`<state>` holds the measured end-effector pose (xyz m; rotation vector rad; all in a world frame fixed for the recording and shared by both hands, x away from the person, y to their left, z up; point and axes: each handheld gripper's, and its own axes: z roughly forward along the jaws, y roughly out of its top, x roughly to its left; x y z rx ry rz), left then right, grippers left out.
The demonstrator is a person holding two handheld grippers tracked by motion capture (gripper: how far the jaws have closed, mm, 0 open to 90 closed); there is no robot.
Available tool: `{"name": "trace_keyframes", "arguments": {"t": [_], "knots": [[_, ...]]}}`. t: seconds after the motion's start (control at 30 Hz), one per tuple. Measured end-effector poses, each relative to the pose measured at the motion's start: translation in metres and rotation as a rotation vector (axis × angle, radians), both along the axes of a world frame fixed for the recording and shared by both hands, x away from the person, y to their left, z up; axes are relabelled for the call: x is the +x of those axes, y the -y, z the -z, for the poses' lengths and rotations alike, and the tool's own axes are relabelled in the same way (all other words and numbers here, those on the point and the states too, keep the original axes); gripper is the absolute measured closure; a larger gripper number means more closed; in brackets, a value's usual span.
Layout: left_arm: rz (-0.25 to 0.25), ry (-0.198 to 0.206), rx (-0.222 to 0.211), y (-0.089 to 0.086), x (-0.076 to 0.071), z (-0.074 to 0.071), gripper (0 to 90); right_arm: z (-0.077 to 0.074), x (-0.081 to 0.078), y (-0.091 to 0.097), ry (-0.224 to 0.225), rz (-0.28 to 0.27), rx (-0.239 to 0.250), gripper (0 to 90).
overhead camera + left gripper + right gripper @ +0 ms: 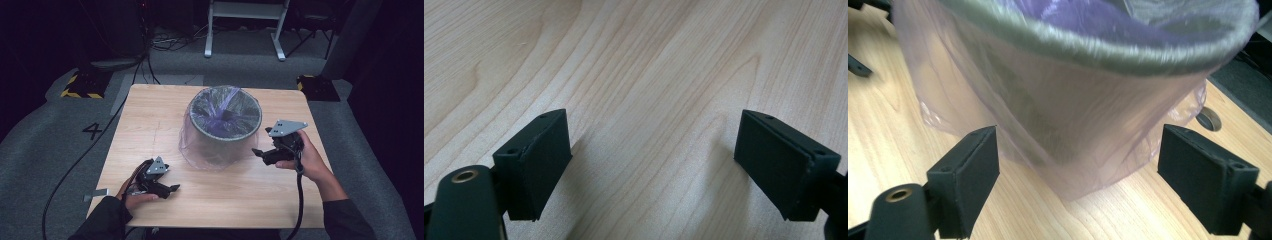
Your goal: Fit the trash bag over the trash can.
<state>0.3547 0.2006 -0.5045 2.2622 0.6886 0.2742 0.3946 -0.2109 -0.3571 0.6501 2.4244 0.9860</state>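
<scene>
So the bin [225,125] sits a bit behind the middle of the surface [150,120], standing upright, a grey round one that narrows toward the bottom. It's got a thin see-through purple bag [200,150] pulled over it, lining the inside and hanging loose down the outside, where the plastic bunches up on the wood around the base. From the right gripper view you get the bag [1088,135] up close, all wrinkly, with the bin's rim [1098,50] looming over it. The right tongs [257,151] are just beside the bin on its right, pointing at the side of it, lifted a little off the wood. Jaws are spread wide with nothing between them, and the bag is near but I can't see them touching it. The left tongs [173,188] are down near the front left part of the surface, well apart from the bin, low over the wood and pointing to the right. In the left gripper view the jaws are wide apart too, with plain wood grain [649,75] between them. Each set is held in a hand with a dark sleeve, and a black cable [300,200] trails back from the right one.
</scene>
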Motion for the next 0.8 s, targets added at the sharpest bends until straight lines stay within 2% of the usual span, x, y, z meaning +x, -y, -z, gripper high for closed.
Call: {"name": "trace_keyframes", "arguments": {"t": [0.13,0.27,0.37,0.8], "knots": [[0.000,0.000,0.000,0.000,0.000,0.000,14.5,0.011,0.001,0.001,-0.018,0.000,-0.032,16.9],[0.000,0.000,0.000,0.000,0.000,0.000,14.5,0.018,0.002,0.003,-0.035,0.006,-0.043,16.9],[0.000,0.000,0.000,0.000,0.000,0.000,14.5,0.026,0.004,0.005,-0.055,0.023,-0.074,17.0],[0.000,0.000,0.000,0.000,0.000,0.000,14.5,0.055,0.007,0.008,-0.085,0.055,-0.122,17.4]]}}
